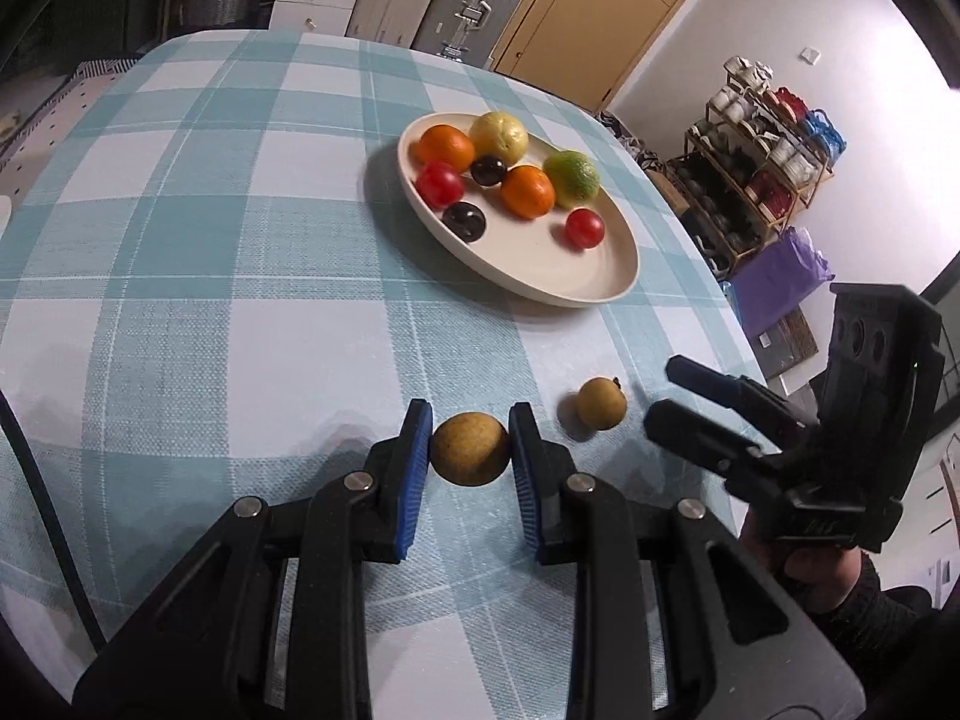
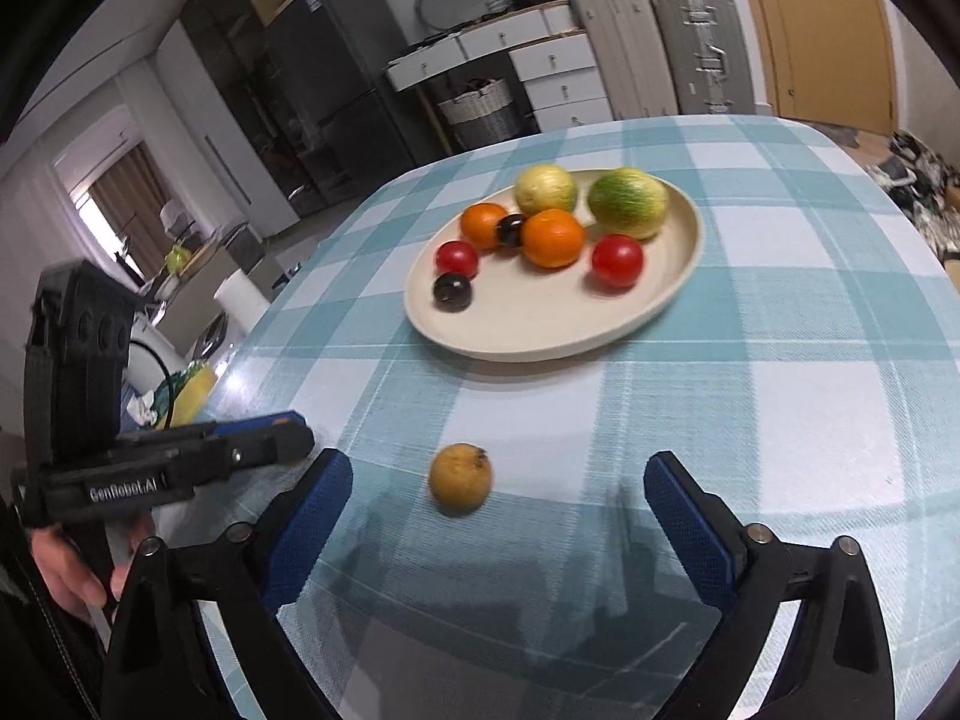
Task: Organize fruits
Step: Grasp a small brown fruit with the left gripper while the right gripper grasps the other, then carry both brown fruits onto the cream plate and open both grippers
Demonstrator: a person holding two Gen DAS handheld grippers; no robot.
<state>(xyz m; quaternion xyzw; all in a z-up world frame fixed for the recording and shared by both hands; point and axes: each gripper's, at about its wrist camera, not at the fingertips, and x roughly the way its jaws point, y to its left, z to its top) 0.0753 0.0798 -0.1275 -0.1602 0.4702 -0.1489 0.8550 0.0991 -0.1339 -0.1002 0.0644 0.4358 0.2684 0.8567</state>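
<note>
Left gripper [image 1: 470, 447] pinched a small brown fruit [image 1: 470, 448]; on the rounded sides it could squirt out. Right gripper [image 2: 498, 480] gaped empty behind the second brown fruit [image 2: 460, 476], which might roll if nudged.

a home – fridge [image 2: 324, 96], suitcases [image 2: 699, 48], shoe rack [image 1: 762, 174]

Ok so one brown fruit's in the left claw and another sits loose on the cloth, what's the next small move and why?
Probably carry the left claw, shut on the brown fruit, over the plate and release: the other fruits sit there. The open right claw faces the loose brown fruit, not gripping.
</note>
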